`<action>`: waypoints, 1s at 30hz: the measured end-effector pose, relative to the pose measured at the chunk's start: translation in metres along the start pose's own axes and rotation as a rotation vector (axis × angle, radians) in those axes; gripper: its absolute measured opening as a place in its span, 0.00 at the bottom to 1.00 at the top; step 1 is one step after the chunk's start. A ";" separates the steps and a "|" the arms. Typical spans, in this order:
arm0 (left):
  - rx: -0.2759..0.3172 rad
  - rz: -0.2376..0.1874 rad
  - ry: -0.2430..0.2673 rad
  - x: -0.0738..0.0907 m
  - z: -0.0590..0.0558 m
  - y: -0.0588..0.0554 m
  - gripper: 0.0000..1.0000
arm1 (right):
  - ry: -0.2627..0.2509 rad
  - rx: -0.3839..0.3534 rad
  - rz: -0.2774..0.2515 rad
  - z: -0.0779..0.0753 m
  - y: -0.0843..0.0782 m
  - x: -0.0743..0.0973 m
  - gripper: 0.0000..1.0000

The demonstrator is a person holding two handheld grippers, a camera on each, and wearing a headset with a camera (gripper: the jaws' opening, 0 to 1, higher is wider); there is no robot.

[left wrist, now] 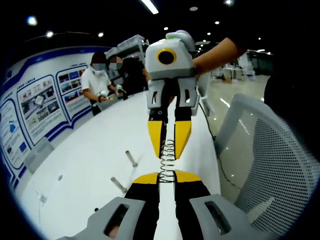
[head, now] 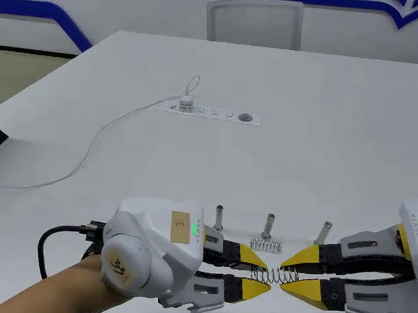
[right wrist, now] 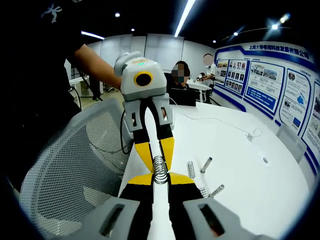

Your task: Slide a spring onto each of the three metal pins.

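**Spring clamped between both grippers, in front of the pins**

The spring [head: 275,274] hangs level above the table [head: 333,147], bridging the two sets of yellow jaw tips, which face each other nose to nose. The left gripper [head: 265,274] is clenched on one end of it and the right gripper [head: 282,274] on the other. In each gripper view, that gripper's own tips pinch the near coils while the opposite tips flank the far coils. Holding both ends probably serves to steady such a thin, floppy part, or to pass it across so that one end is free to go over a pin.

Just beyond the held spring stand three upright pins in a row: the left pin [head: 219,217], the middle pin [head: 268,226] and the right pin [head: 324,232]. All three look bare, so the task seems to be at its start. The held spring sits on the near side of the row, roughly between the middle and right pins, lying across rather than in line with any pin's axis. It would need turning upright before it can slide on.

A second spring [head: 265,245] lies on the table at the foot of the middle pin. Well beyond, a white power strip [head: 210,113] lies on the table, its cable [head: 92,145] trailing off to the left.
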State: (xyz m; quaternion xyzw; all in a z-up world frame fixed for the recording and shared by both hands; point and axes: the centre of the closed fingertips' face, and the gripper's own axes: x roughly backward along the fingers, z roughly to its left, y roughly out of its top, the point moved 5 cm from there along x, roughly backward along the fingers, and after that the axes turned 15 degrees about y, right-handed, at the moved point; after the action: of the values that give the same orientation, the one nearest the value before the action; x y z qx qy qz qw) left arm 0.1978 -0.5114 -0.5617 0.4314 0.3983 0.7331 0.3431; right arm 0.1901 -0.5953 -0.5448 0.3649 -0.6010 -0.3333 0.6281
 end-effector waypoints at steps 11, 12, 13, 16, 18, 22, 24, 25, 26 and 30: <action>0.050 -0.011 0.032 -0.001 -0.003 -0.003 0.09 | 0.011 -0.030 -0.090 0.001 0.015 -0.005 0.11; 0.052 -0.012 0.033 -0.002 -0.003 -0.003 0.09 | 0.012 -0.031 -0.096 0.001 0.017 -0.006 0.11; 0.054 -0.012 0.034 -0.002 -0.003 -0.003 0.09 | 0.011 -0.031 -0.099 0.001 0.018 -0.006 0.11; 0.057 -0.014 0.038 -0.002 -0.004 -0.003 0.09 | 0.011 -0.043 -0.114 0.001 0.020 -0.008 0.11; 0.068 -0.018 0.041 -0.002 -0.004 -0.002 0.09 | 0.009 -0.049 -0.123 0.000 0.022 -0.009 0.11; 0.077 -0.019 0.045 -0.002 -0.004 -0.003 0.10 | 0.008 -0.062 -0.120 0.000 0.024 -0.012 0.11; 0.078 -0.016 0.050 -0.002 -0.004 -0.005 0.10 | 0.004 -0.058 -0.108 -0.001 0.024 -0.013 0.10; 0.078 -0.015 0.057 -0.002 -0.004 -0.005 0.10 | -0.001 -0.054 -0.103 -0.001 0.024 -0.013 0.10; 0.089 -0.015 0.059 -0.002 -0.004 -0.006 0.10 | -0.003 -0.057 -0.102 -0.001 0.024 -0.014 0.10; 0.112 -0.026 0.079 0.000 -0.001 -0.007 0.11 | -0.017 -0.066 -0.104 -0.003 0.024 -0.013 0.10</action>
State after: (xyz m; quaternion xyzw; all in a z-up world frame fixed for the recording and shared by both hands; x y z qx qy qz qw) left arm 0.1978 -0.5084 -0.5682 0.4155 0.4576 0.7216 0.3119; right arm 0.1921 -0.5713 -0.5307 0.3718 -0.5751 -0.3882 0.6167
